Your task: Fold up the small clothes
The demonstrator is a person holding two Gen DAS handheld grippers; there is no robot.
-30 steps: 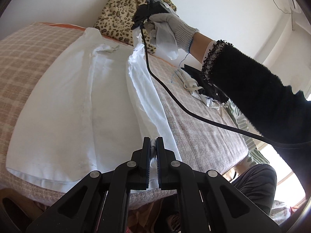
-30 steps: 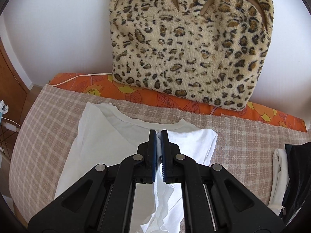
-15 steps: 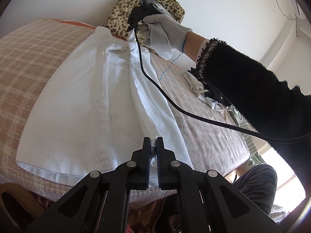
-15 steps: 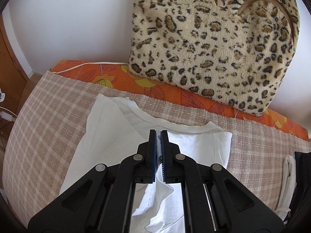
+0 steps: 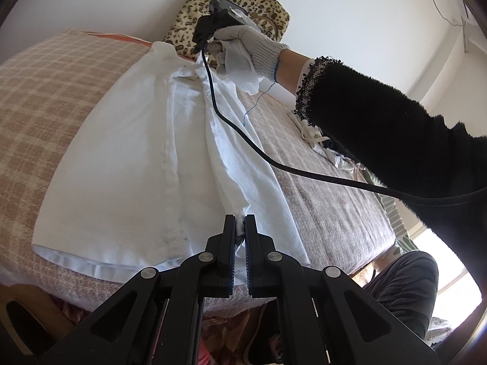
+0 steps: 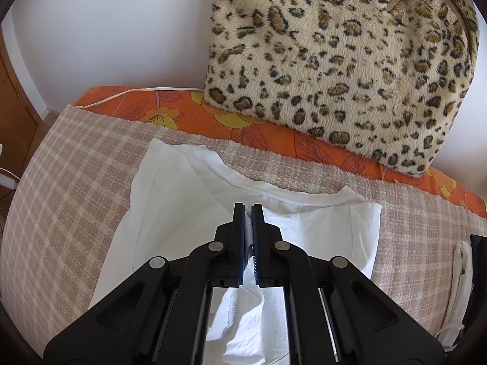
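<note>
- Left gripper [image 5: 240, 223]: jaws pinched nearly shut on the near hem edge of the white T-shirt [image 5: 127, 164], a thin tuft of cloth showing between the pads.
- Right gripper [image 6: 248, 213]: jaws likewise closed on a fold of the same shirt just below the neckline [image 6: 268, 190], cloth bunched and hanging under the fingers; seen from the left wrist as a black tool in a gloved hand [image 5: 243, 45] at the far end of the garment.
- Shirt spread lengthwise on the checked blanket [image 6: 76, 182], collar toward the leopard-print cushion [image 6: 350, 70], hem at the near edge of the bed.
- Since a second ago: lifted right-hand side of the shirt carried further left over the body, raised fold now sitting closer to the middle, far hand lower and nearer the collar; right wrist view closer to the cushion, with more of the shirt's right shoulder lying flat beyond the fingers.
- Meaning, as a judgement: first lengthwise fold under way, not yet laid down; edge still held in the air along a taut ridge between both grippers.
- Other clothes [image 6: 462, 273] heaped at the right, well apart, untouched.
- Black cable [image 5: 274, 164] draped across the lifted fold; possible snag when lowering.
</note>
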